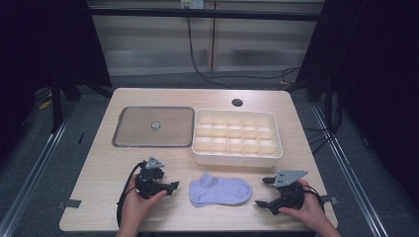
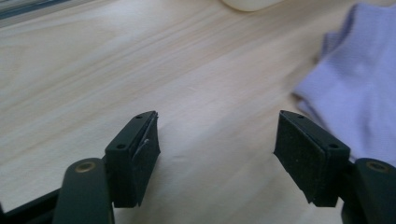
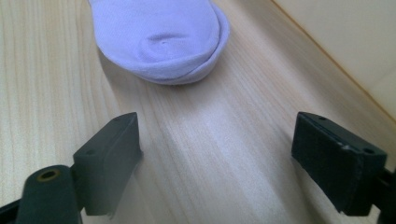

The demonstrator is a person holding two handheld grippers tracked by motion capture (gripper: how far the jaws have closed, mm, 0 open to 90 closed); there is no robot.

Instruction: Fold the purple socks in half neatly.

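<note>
We see the lilac socks (image 1: 220, 191) lying flat on the wooden table (image 1: 99, 173), between our two grippers and touching neither. The left gripper (image 1: 174, 186) has its jaws wide apart with only bare wood between them; the right gripper (image 1: 263, 191) also. Behind the socks stands the white divided box (image 1: 237, 156), and left of it a grey tray (image 1: 153, 126). Nothing blocks the way to the socks.
</note>
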